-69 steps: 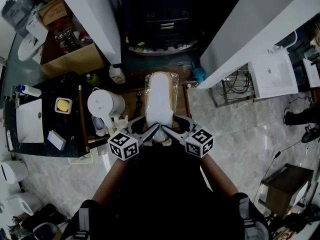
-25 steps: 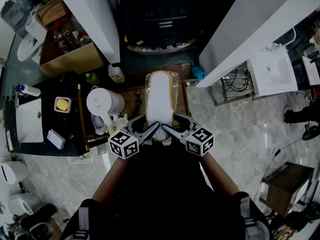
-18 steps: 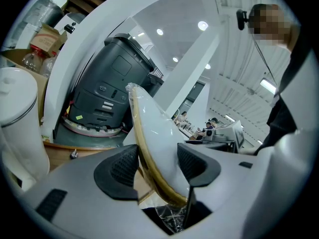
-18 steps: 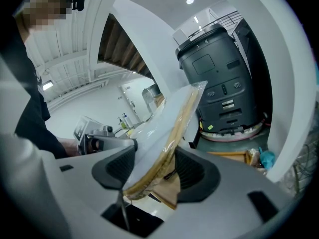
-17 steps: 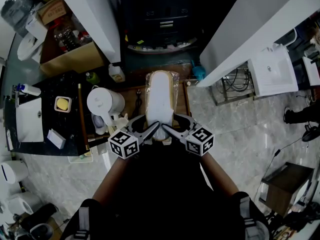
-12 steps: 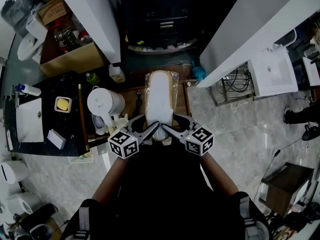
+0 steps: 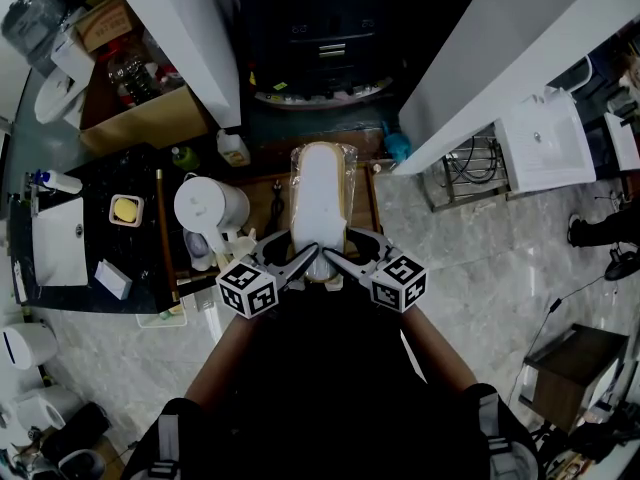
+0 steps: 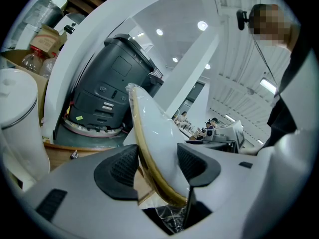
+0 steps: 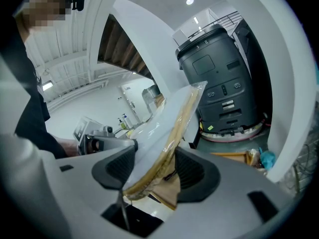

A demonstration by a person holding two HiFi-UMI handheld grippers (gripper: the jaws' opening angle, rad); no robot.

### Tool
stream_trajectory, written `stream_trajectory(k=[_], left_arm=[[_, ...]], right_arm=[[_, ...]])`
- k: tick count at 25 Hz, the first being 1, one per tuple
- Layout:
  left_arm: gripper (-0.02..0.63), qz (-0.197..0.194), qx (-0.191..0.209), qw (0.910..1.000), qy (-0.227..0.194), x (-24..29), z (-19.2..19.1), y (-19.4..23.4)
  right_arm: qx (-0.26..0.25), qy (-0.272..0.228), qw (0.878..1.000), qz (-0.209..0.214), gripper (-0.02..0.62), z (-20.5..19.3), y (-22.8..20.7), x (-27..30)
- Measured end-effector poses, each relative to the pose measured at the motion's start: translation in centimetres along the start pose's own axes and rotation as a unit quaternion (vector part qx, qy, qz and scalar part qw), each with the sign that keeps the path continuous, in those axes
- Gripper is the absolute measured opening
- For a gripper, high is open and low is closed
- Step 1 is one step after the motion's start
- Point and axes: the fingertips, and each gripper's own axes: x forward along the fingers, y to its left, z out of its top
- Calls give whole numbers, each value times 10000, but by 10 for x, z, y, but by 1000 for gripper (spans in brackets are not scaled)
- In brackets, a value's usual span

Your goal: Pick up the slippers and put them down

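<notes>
A pair of white slippers with tan soles [image 7: 320,196], wrapped in clear plastic, is held out in front of me above a small wooden table [image 7: 263,205]. Both grippers clamp its near end. My left gripper [image 7: 301,261] grips it from the left and my right gripper [image 7: 343,261] from the right. In the left gripper view the slippers [image 8: 148,133] stand on edge between the dark pads of the left gripper [image 8: 157,167], which press on them. In the right gripper view the slippers [image 9: 172,128] sit the same way inside the right gripper [image 9: 152,172].
A white kettle [image 7: 205,206] stands left of the slippers on the table. Further left is a dark counter [image 7: 130,258] with a white basin [image 7: 60,243]. A dark grey machine [image 7: 320,43] stands ahead between two white beams [image 7: 195,38]. A blue object [image 7: 397,148] lies at the right.
</notes>
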Motion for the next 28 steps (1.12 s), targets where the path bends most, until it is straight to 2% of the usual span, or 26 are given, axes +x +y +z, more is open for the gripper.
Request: stream_trajectory(k=[10,28], left_arm=[[245,42,-62,9999,83,1,-10,0],[245,352,-234,9970,642,15,-56,31]], right_arm=[[63,96,9999,-7,256,-10,-1,-1],[273,795,9964,115,256,-59,-29,23]])
